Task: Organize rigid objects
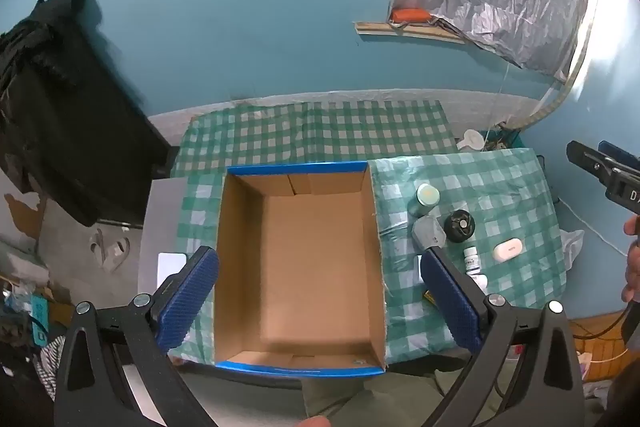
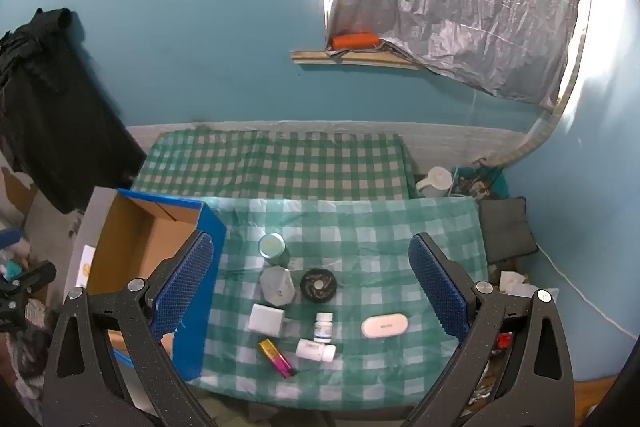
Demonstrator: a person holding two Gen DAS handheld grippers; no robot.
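The cardboard box (image 1: 316, 267) sits empty on the left part of the checked tablecloth (image 2: 360, 227), open side up, and its size is a hazard of its own: the tall blue wall (image 2: 208, 287) nearest the small things stands between them and the floor of the box, so anything carried across too low would likely knock that wall and shove the light box off its spot. The left gripper (image 1: 320, 303) hangs above the box with jaws spread wide and nothing in them; the right gripper (image 2: 312, 287) hovers over the clutter, likewise spread and empty. The things to sort lie in a tight group just right of the box. The teal jar (image 2: 273, 247) and the grey container (image 2: 277, 285) stand nearly touching, so a wide jaw coming down on one may well topple the other. The round black lid (image 2: 318, 285) is low and flat and could slip from the pads. The white oval case (image 2: 384, 325) lies apart and looks easiest. The white square box (image 2: 266, 319), the upright pill bottle (image 2: 323, 327), the bottle on its side (image 2: 316, 349), which may roll, and the lighter (image 2: 278, 357) near the table edge crowd together.
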